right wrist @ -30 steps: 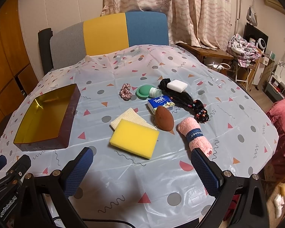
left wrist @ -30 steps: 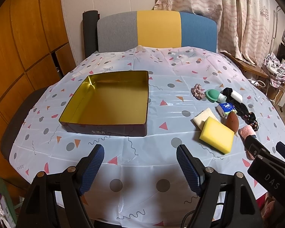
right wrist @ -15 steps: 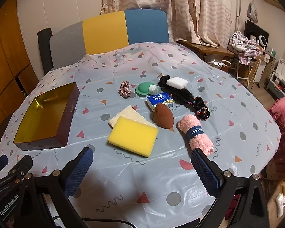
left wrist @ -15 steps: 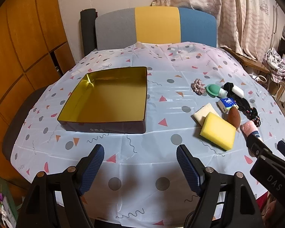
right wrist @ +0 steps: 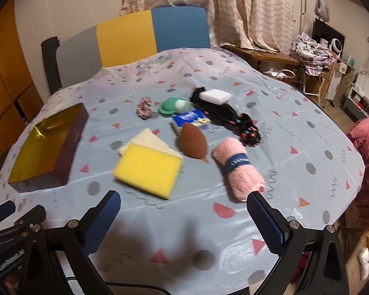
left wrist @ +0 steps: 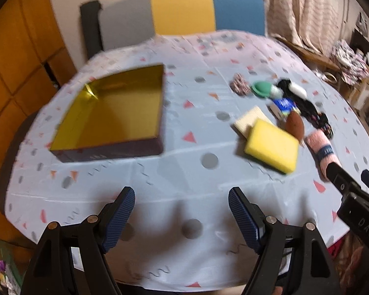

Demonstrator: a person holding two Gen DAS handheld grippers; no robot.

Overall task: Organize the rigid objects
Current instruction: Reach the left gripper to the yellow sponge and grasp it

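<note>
Gold-lined box (left wrist: pixel 115 113) (nothing inside), yellow sponge (right wrist: pixel 147 169) beside it on table (right wrist: pixel 295 172)

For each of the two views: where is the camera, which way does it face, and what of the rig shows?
Left wrist: on the left hand-held gripper, looking down over the table at the gold box; open fingers, the right gripper's edge.
Right wrist: on the right hand-held gripper, facing the yellow sponge and pink towel; open fingers.
Shared: box, sponge, towel.
</note>
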